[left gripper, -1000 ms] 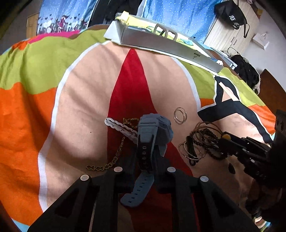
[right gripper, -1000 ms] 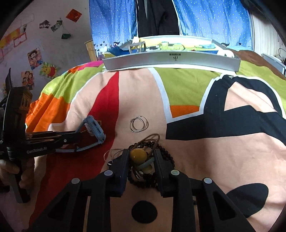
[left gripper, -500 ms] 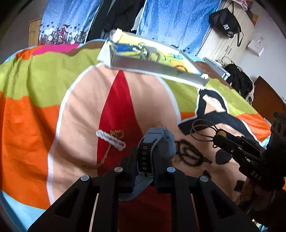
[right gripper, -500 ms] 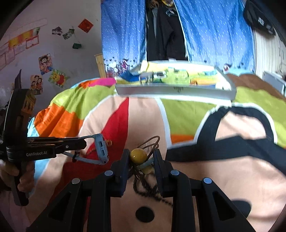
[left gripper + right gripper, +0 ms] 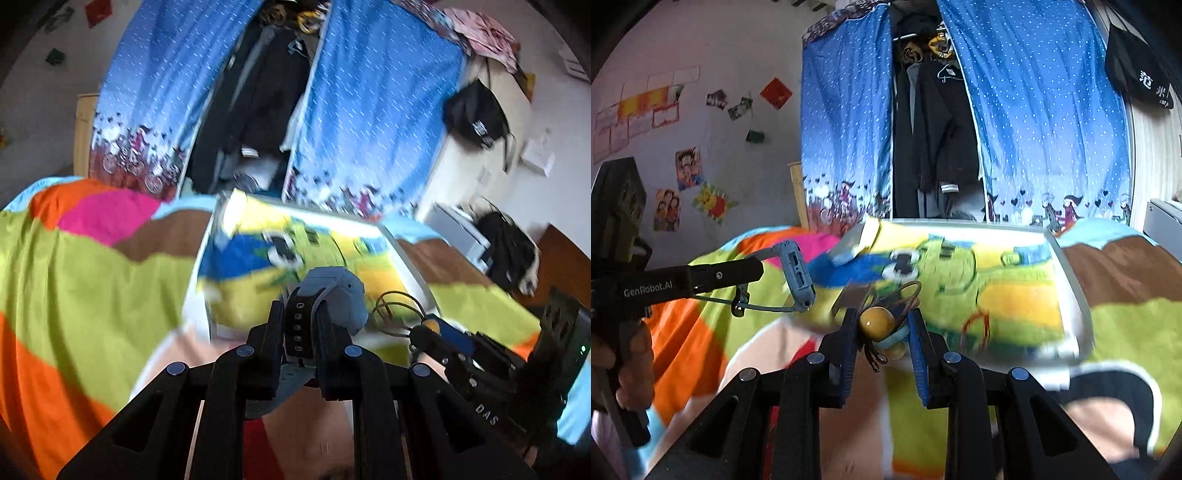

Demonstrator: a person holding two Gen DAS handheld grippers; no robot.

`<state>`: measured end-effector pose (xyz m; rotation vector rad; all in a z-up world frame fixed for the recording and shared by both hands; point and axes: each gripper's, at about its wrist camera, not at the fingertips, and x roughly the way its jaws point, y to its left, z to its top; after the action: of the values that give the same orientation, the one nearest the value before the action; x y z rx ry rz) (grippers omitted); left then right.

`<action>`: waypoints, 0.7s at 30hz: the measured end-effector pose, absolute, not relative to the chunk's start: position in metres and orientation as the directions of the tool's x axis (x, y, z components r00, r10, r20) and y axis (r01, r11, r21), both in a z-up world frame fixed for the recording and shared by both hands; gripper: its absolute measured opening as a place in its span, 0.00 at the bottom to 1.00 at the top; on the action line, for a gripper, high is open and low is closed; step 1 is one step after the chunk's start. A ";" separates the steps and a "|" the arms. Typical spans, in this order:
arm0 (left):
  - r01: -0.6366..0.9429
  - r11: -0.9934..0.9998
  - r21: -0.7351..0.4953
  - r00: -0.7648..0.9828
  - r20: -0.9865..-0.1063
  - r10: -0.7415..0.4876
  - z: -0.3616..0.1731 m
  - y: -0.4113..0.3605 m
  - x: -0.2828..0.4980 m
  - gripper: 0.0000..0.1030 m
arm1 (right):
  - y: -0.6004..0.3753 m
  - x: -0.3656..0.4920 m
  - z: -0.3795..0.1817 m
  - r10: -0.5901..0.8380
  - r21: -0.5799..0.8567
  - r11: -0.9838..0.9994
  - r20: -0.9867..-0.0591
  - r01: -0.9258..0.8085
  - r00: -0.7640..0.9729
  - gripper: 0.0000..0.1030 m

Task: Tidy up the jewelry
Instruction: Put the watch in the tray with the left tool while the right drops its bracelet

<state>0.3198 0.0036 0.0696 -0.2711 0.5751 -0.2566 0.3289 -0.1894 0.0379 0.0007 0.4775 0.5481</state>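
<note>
1. Left wrist view shows the left gripper (image 5: 308, 328) pinching the strap of a grey-blue watch (image 5: 332, 295), carried in the air above the near edge of the tray (image 5: 410, 266) on the bedspread (image 5: 74, 277).
2. Beside it the right gripper (image 5: 882, 328) is pinched on a bracelet bundle (image 5: 877, 322): a yellow bead, a pale-blue bead and brown cord loops hanging clear of the bed.
3. By my judgement the step in hand is the carry. Both pieces are lifted and heading for the tray; neither is set down yet.
4. Something reddish and ring-like (image 5: 975, 326) seems to lie by the tray's near edge, though blur prevents telling what it is.
5. The next move calls for bringing each gripper over the tray's near rim, lowering until watch and bracelet rest on its printed floor, then spreading the jaws. The loose cords could snag on a finger.
6. Readable writing: "GenRobot.AI" on the left gripper's side in the right wrist view, "DAS" on the right gripper in the left wrist view, and white Chinese characters on a black bag (image 5: 1141, 74); I cannot read them surely.
</note>
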 end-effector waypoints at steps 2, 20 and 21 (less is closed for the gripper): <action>0.132 0.936 -0.326 0.820 -0.494 -0.288 0.068 0.009 0.341 0.12 | -0.187 0.350 0.035 0.500 0.137 0.859 -0.434 -0.494 0.749 0.24; 0.022 0.963 -0.268 0.729 -0.655 -0.199 0.006 0.012 0.409 0.13 | -0.182 0.393 -0.018 0.476 0.183 0.873 -0.521 -0.452 0.708 0.27; 0.020 0.963 -0.270 0.726 -0.658 -0.200 0.005 0.012 0.409 0.13 | -0.182 0.394 -0.018 0.475 0.184 0.874 -0.523 -0.450 0.708 0.28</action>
<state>0.4089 0.0124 0.0050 -0.2526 0.7506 -0.1230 0.3936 -0.1817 -0.0181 0.0438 0.5923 0.5138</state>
